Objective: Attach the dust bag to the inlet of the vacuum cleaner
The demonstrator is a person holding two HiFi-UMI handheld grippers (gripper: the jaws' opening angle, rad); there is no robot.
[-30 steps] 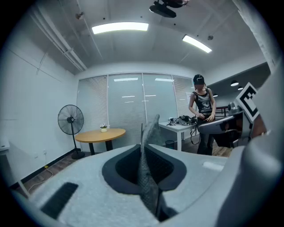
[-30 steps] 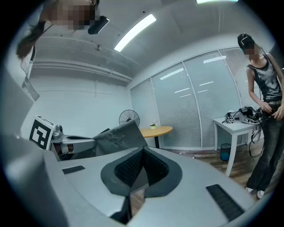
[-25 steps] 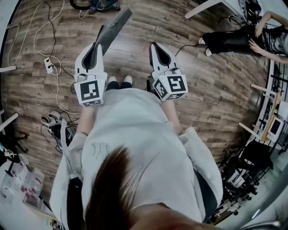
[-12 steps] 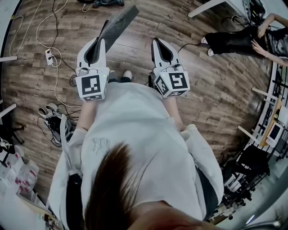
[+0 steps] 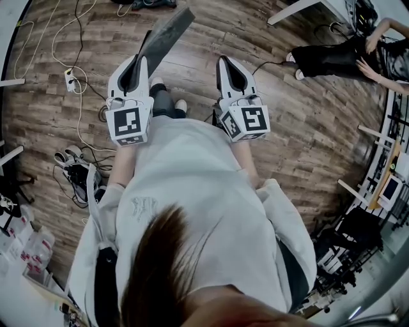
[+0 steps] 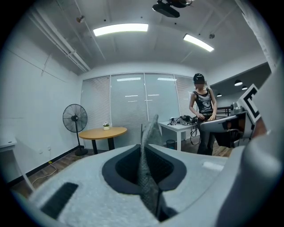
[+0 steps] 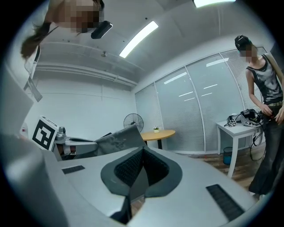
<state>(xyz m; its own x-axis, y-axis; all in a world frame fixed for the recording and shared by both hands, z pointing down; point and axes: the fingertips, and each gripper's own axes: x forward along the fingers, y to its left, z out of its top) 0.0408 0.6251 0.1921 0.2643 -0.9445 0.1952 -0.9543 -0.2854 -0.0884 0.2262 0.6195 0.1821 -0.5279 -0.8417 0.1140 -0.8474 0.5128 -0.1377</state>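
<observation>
In the head view the grey dust bag (image 5: 167,35) sticks out flat and forward from my left gripper (image 5: 142,59), which is shut on its lower edge. The left gripper view has the bag's fabric (image 6: 148,177) pinched upright between the jaws of that gripper (image 6: 144,150). My right gripper (image 5: 224,61) is held level beside it, shut with nothing in it; its own view has the pads of the right gripper (image 7: 142,153) meeting. That view also takes in the bag (image 7: 117,138) off to the left. A dark machine (image 5: 144,3) lies cut off at the top edge of the head view.
Cables and a power strip (image 5: 69,78) lie on the wooden floor to the left, with shoes (image 5: 70,156) nearer. A person (image 5: 332,54) crouches at the far right. Ahead stand a round table (image 6: 103,131), a fan (image 6: 74,119), a white desk (image 6: 182,126) and a standing person (image 6: 203,115).
Both grippers have shifted slightly up in the head view, the bag going along with the left one. One foot has stepped forward beneath them. Neither pair of jaws has changed.
</observation>
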